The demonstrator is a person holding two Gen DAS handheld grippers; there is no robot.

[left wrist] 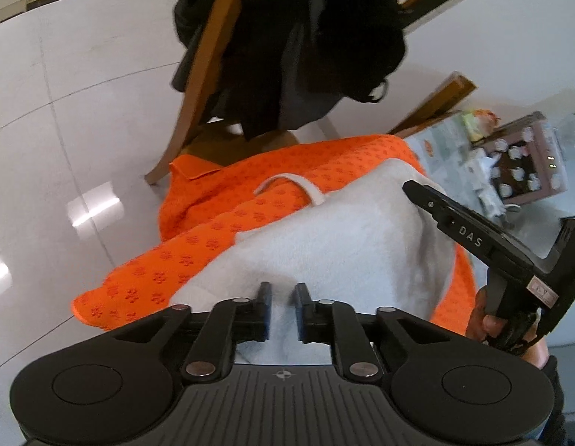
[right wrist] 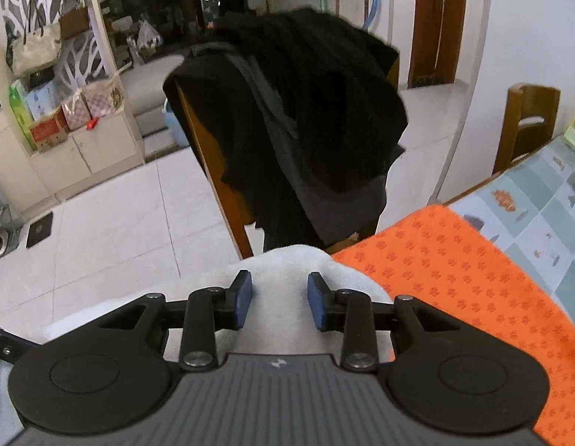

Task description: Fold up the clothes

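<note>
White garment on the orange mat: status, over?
Left gripper and right gripper open over white garment. Garment on orange mat. Nothing in the way.

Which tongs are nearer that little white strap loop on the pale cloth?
Left. The left tongs sit directly below the loop; the right tongs are off toward the cloth's far edge.

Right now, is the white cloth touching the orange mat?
Touching. The left wrist view shows the white cloth lying directly on the orange mat, no gap at its edge; the right wrist view agrees.
</note>
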